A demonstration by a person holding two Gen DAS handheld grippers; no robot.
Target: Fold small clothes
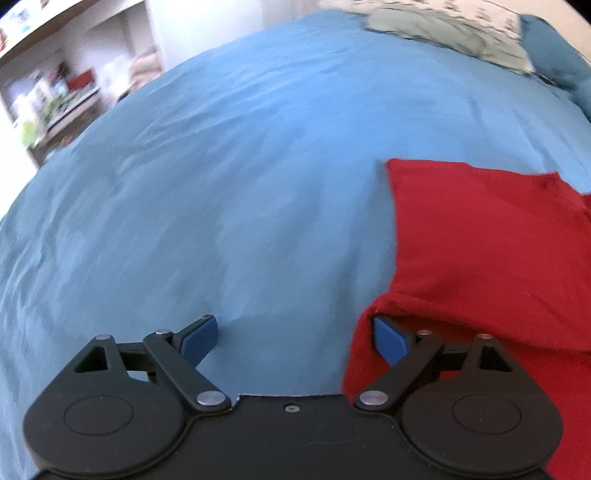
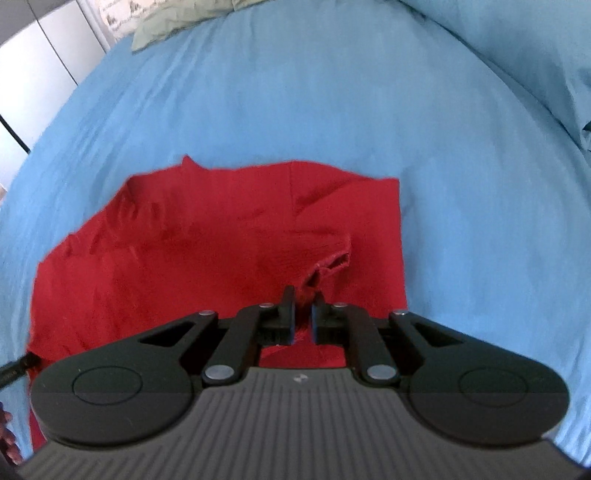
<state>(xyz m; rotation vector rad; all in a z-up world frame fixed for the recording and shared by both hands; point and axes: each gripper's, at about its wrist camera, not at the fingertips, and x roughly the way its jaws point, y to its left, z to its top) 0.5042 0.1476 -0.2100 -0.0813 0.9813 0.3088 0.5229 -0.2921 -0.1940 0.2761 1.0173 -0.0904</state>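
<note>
Blue bedsheet (image 1: 221,184) covers the whole bed, with one red garment (image 2: 207,243) lying on it.

Far off, one pale green pillow (image 1: 450,37) rests at the bed's head, and cluttered shelves (image 1: 55,92) stand at the far left. Left gripper (image 1: 295,338) hovers with jaws wide apart, its right pad under the garment's near-left edge. Right gripper (image 2: 303,312) has its jaws nearly together, a fold of red cloth between them.

A big blue bed cover (image 1: 258,166) spreads out ahead of the hand-held gripper. Far ahead lies a green pillow (image 1: 454,33). Shelves (image 1: 55,96) stand far left.
</note>
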